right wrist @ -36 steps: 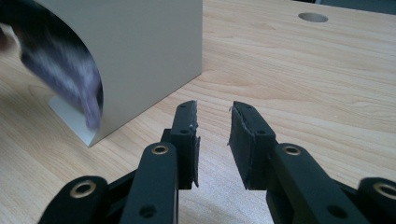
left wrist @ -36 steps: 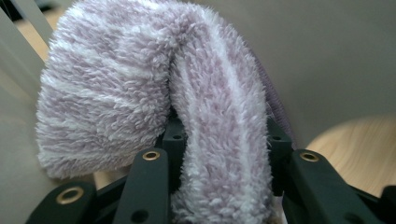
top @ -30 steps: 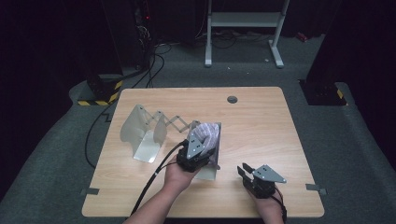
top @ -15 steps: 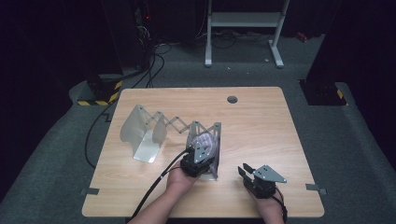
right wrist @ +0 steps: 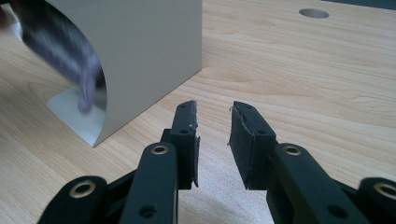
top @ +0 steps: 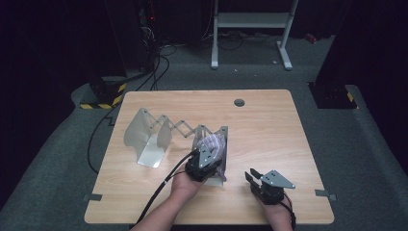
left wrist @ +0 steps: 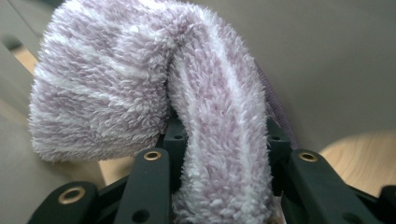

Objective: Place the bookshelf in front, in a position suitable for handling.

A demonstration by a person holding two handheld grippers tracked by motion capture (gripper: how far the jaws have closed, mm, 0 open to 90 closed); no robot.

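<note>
A fluffy sock (top: 212, 143) with lilac and white stripes hangs from my left gripper (top: 210, 154), which is shut on it; in the left gripper view the sock (left wrist: 140, 79) bulges above the jaws and a fold of it runs down between them. The sock sits between the two upright grey plates (top: 224, 139) at the right end of a scissor-link rack (top: 179, 127). My right gripper (top: 251, 175) rests near the table's front right, open with nothing between its fingers (right wrist: 212, 116), facing the near plate (right wrist: 154, 56).
The rack's other pair of curved plates (top: 144, 134) stands at the left on the wooden table (top: 269, 120). A round cable hole (top: 239, 102) lies near the far edge. Cables and a white frame stand on the floor beyond.
My left hand has sunk a little toward the table with the sock between the plates. The right gripper has stayed put.
</note>
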